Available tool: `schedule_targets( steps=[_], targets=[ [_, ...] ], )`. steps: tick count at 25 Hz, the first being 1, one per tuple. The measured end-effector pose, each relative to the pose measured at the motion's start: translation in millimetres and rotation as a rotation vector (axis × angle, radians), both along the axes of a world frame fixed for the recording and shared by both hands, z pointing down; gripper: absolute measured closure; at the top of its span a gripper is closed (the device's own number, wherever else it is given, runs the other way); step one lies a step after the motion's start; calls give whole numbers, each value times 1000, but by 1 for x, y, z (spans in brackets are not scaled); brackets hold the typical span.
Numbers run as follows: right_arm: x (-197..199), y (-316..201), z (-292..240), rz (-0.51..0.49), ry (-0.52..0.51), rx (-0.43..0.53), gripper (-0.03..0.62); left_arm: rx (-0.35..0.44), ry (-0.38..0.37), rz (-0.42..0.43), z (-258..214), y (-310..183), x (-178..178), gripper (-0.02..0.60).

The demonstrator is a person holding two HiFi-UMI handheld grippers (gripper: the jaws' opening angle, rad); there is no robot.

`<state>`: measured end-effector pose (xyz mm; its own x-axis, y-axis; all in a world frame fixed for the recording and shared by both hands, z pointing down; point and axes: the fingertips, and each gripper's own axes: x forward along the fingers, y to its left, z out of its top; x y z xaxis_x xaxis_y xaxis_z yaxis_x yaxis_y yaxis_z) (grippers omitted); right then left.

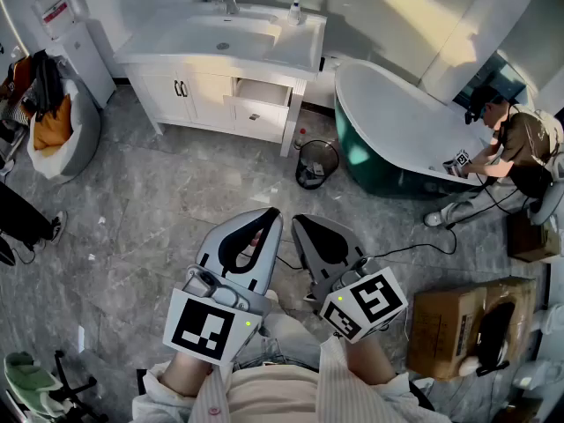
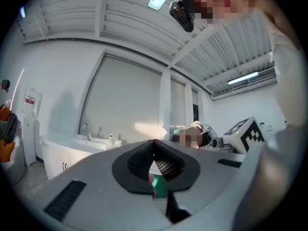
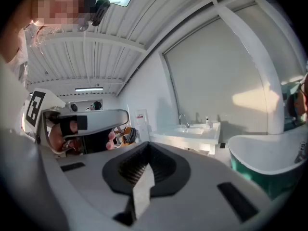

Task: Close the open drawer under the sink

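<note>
We look along the right gripper (image 3: 147, 150): its two jaws meet at the tips, with only a thin wedge of pale floor (image 3: 139, 196) showing between them lower down, and nothing held. To our left the left gripper (image 3: 120, 118) lies side-on, its marker cube (image 3: 33, 107) at the far end and a hand (image 3: 58, 139) gripping it. Beyond stands a white sink (image 3: 192, 131) with a tap (image 3: 182, 119) and a small bottle (image 3: 208, 121) on its top; the front below it is too small to read. A white tub (image 3: 269, 150) with a teal side fills the right
</note>
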<state>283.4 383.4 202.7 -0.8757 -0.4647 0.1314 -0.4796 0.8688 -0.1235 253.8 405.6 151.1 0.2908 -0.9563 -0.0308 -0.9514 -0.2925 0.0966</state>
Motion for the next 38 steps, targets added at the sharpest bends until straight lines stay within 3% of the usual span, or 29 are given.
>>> schedule_targets(
  steps=[9, 14, 24, 38],
  targets=[
    [12, 4, -4, -16, -13, 24, 585, 3, -9, -38, 4, 2, 12, 566],
    [10, 4, 0, -27, -14, 5, 585, -11, -6, -82, 7, 8, 2, 566],
    [-37, -10, 18, -59, 10, -31, 585, 1, 7, -179, 14, 0, -68, 566],
    [-175, -100, 28, -4, 47, -37, 585, -21, -17, -89, 17, -97, -194, 566]
  ],
)
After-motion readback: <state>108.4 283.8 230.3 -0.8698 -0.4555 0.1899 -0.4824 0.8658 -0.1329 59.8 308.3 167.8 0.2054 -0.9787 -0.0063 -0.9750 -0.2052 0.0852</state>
